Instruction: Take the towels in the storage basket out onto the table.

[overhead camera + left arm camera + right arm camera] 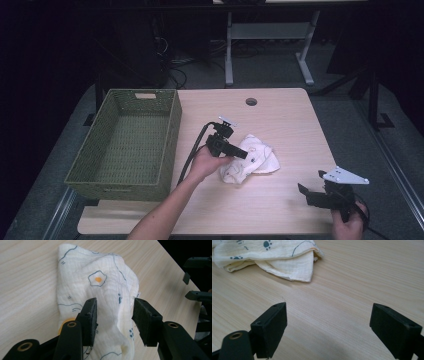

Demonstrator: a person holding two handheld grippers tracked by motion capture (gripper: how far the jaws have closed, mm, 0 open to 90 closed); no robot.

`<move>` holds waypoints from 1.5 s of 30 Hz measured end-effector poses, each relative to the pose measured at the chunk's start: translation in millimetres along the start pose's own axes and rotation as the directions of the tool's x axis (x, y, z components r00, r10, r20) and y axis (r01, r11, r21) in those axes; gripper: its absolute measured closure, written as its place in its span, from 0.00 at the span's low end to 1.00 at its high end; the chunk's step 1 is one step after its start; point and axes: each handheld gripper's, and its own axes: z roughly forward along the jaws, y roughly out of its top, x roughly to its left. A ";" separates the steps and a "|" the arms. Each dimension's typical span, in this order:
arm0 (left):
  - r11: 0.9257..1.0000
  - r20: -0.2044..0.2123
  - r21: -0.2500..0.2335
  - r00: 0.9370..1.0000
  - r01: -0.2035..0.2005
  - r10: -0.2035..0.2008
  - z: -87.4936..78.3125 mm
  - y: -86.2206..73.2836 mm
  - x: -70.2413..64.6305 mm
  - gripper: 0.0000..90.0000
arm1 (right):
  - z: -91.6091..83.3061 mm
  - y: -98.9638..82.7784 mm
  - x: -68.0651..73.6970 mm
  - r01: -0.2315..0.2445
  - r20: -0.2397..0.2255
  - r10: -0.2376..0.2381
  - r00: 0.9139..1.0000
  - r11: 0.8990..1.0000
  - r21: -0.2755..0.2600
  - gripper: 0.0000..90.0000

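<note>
- Looking down from the high view, one wooden tabletop [290, 125] carries one crumpled white muslin cloth [257, 160] near its middle and one green woven basket [127, 142] along its left edge.
- The same view shows two tongs: the left tongs [242, 153] reach over the cloth's left side, and the right tongs [305, 192] hover well apart from it near the tabletop's front right corner.
- In the left gripper view, the left tongs [113, 315] stand partly spread, with a raised fold of the cloth [100, 290] between the two pads; the left pad looks to be against the fabric, the right pad is clear of it, so nothing is pinched.
- That cloth bears one fried-egg print and a few blue paw prints.
- In the right gripper view, the right tongs [328, 327] are spread wide over bare wood, holding nothing; the cloth [274, 257] lies farther off at the upper left.
</note>
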 end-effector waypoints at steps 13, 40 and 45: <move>0.999 0.025 -0.053 1.000 -0.001 0.003 -16.2 -19.6 -5.1 0.48 | 4.0 -0.4 0.8 -0.004 -0.001 0.004 1.000 1.000 0.008 0.16; 0.987 0.077 -0.130 0.991 -0.098 0.108 -46.7 -73.8 -30.8 0.30 | 2.3 -2.5 -0.7 -0.010 0.011 0.009 1.000 1.000 0.012 0.16; 0.984 0.087 -0.143 0.989 -0.109 0.122 -50.0 -82.4 -34.0 0.28 | 3.0 -2.2 0.0 -0.005 0.011 0.005 1.000 1.000 0.015 0.16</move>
